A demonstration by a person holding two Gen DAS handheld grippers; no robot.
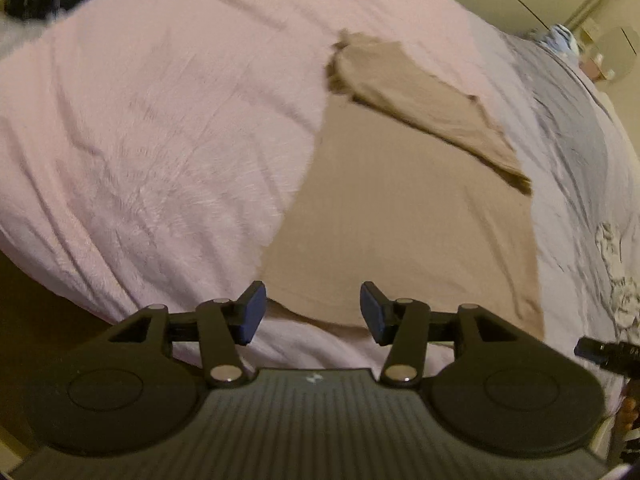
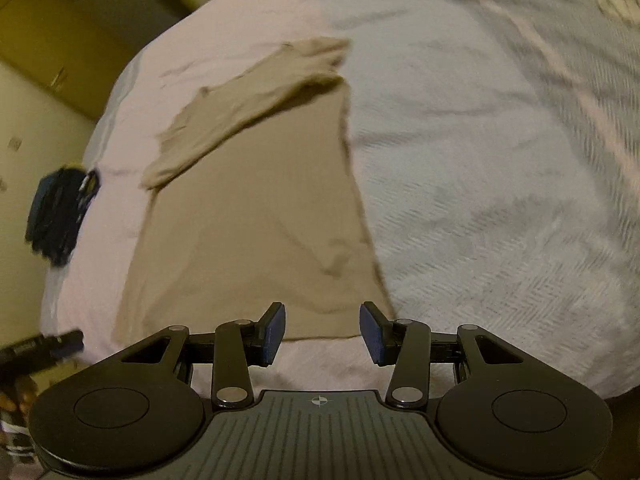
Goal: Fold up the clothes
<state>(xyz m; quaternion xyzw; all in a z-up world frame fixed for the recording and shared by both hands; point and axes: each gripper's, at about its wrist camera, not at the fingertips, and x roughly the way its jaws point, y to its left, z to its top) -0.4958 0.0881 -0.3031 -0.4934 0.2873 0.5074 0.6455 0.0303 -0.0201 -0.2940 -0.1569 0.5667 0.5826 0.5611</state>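
Risks first. The tan short-sleeved knit T-shirt [image 1: 400, 216] is lying flat on the pale pink bedspread [image 1: 160, 140], body narrowed to a long panel with one sleeve [image 1: 424, 104] folded across the top. That sleeve flap is sitting loose, so my guess is that lifting the hem too quickly will be flipping it back open.

Second risk: the pink cover under the hem is soft and wrinkled. Jaws coming down steeply could be pinching bedspread together with shirt, dragging the whole layer when lifted.

Third: the two grippers are not looking symmetric on the hem. The left gripper [image 1: 313, 312] is hovering over the near-left corner of the hem; the right gripper [image 2: 322, 330] is sitting over the hem nearer its right corner. Uneven bites would be giving a skewed fold line.

There is also a small crease [image 2: 336, 260] in the body near the right edge, which would be getting locked into the fold.

Tool state: both pairs of jaws are standing roughly midway apart, blue pads [image 2: 276, 330] clear, nothing between them, no contact with fabric that I can see. The frames are blurred, so exact clearance above the cloth is not readable.

A dark blue bundle [image 2: 60, 216] is sitting well apart at the bed's far edge, not in the way.
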